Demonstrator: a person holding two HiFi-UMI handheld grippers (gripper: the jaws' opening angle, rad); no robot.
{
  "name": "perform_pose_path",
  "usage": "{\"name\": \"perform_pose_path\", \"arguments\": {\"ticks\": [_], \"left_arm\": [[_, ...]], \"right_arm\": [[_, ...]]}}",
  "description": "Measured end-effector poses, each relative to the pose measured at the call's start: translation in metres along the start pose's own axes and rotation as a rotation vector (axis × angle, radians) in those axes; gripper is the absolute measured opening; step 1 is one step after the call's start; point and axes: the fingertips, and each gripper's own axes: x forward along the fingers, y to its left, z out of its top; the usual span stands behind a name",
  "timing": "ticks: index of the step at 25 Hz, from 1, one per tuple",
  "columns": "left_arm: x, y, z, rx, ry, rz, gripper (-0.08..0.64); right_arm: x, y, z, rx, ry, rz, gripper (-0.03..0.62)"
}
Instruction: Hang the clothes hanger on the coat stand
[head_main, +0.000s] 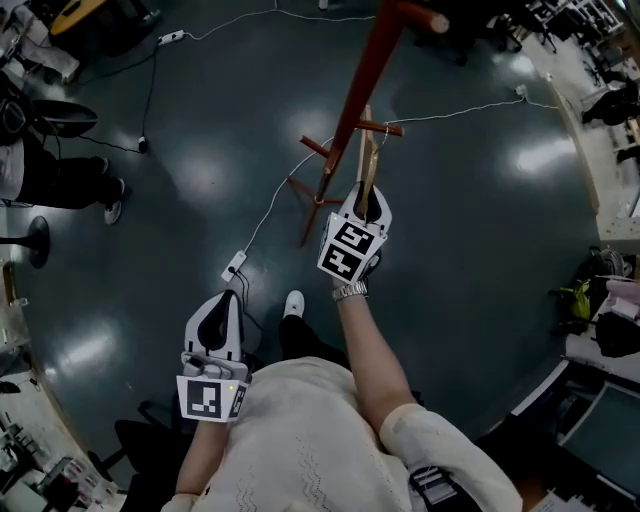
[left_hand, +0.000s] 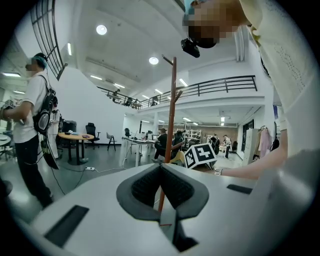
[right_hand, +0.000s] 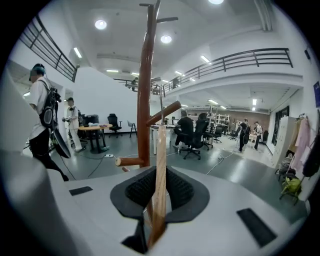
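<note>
Wooden clothes hanger is standing edge-on, its long axis running straight out from the jaws, right beside the coat stand pegs. Dark glossy floor is reflecting ceiling lights; mezzanine railing behind. Right gripper is clamping the hanger. Left gripper is hanging low, jaws together, empty.

My R gripper is out front w/ the hanger between its jaws, coat stand just beyond. L gripper is further back & to the left, close by my body.
</note>
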Motion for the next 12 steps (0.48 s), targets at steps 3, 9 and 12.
{"name": "perform_pose_path", "arguments": {"ticks": [3, 9, 12], "left_arm": [[0.002, 0.006, 0.001, -0.007, -0.004, 0.015, 0.012], [0.008, 0.015, -0.002, -0.014, 0.009, 0.047, 0.012], [0.01, 0.02, -0.002, -0.015, 0.008, 0.059, 0.012]], "right_arm": [[0.015, 0.005, -0.007, -0.006, 0.02, -0.006, 0.069], [0.038, 0.012, -0.018, -0.008, 0.05, -0.01, 0.069], [0.046, 0.017, -0.027, 0.0, 0.063, 0.003, 0.069]]}}
